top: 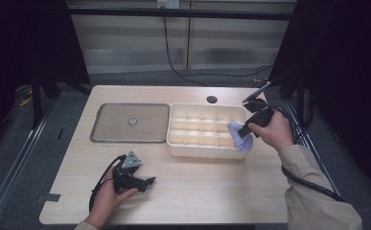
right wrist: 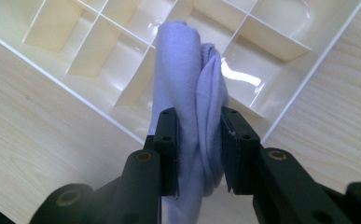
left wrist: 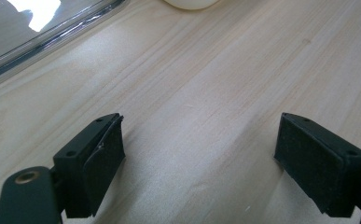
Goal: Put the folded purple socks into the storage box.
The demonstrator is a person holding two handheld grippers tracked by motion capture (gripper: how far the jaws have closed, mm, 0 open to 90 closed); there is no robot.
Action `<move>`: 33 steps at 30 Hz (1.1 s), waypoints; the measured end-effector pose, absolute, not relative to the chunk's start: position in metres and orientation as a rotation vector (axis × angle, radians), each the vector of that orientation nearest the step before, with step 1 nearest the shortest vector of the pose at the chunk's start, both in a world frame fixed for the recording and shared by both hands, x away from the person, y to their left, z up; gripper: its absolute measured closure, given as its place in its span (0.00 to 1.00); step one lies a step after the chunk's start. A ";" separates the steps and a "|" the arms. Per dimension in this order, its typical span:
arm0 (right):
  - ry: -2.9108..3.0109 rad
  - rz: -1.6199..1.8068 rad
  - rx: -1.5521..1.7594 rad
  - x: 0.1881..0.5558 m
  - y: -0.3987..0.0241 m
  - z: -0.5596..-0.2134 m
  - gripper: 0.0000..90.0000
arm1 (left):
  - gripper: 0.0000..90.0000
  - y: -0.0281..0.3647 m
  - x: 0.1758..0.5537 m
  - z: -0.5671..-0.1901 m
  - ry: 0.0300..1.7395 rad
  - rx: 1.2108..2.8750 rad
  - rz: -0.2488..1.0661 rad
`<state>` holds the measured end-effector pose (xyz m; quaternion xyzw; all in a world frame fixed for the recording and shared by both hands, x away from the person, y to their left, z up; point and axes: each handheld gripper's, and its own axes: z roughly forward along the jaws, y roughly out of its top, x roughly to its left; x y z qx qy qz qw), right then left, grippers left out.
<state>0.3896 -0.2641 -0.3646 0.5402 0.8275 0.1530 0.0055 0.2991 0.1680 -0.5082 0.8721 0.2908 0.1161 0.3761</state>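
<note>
A folded pale lilac cloth (right wrist: 187, 93) is pinched between the two black jaws of my right gripper (right wrist: 199, 140), held above the cream compartment tray (right wrist: 99, 42). From above, the cloth (top: 238, 136) hangs at the tray's (top: 207, 149) front right corner with the right gripper (top: 246, 130) shut on it. My left gripper (top: 147, 182) rests low over the bare wood near the table's front left. Its jaws stand wide apart with only tabletop between them (left wrist: 199, 149).
A grey metal baking sheet (top: 130, 122) lies left of the tray; its shiny rim (left wrist: 47, 39) crosses the left gripper view's top left. A cable hole (top: 212, 99) sits behind the tray. Black cables trail from both grippers. The table's front edge is near the left hand.
</note>
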 end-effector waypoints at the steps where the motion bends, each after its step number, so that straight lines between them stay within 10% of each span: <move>1: 2.590 0.476 1.691 0.390 -0.264 -0.365 0.78 | 0.16 0.168 0.299 -0.508 0.744 2.230 0.291; 33: 2.563 0.446 1.730 0.412 -0.272 -0.381 0.78 | 0.17 0.168 0.299 -0.508 0.744 2.230 0.298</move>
